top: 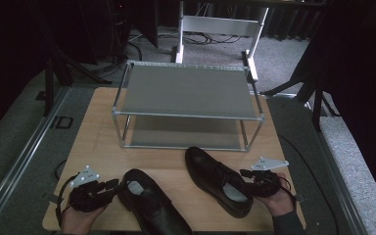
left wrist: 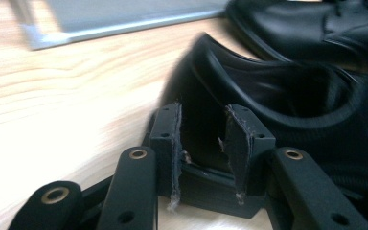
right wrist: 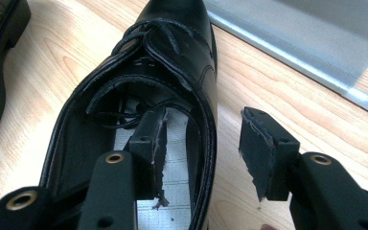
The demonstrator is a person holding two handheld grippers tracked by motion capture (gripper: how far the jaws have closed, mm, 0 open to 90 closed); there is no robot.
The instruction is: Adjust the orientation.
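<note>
Two black leather lace-up shoes lie on the wooden table (top: 98,142) in front of a two-tier metal shoe rack (top: 186,105), and each has a gripper at its heel end, which reads as the start of lifting them onto the rack.

At the left gripper (left wrist: 202,132) the jaws stand parted with a narrow gap. The rear wall of the left shoe (left wrist: 268,100) rises just beyond the jaw tips and seems partly between them, but the blur there leaves it unclear whether the pads press on it; I judge them released, lined up on the heel rim because that stiff edge gives a firm hold on a soft shoe. From above, this gripper (top: 108,187) sits just beside the shoe's heel (top: 149,198).

At the right gripper (right wrist: 206,146) the jaws are spread wide and straddle the collar of the right shoe (right wrist: 172,52): one jaw reaches down inside the opening over the pale insole, the other hangs outside the leather wall above bare wood. Nothing is clamped yet. Straddling the wall this way means a simple squeeze would pinch the side of the collar. In the high view that gripper (top: 248,177) meets the shoe (top: 210,174) at its heel, with the toe pointing toward the rack
</note>
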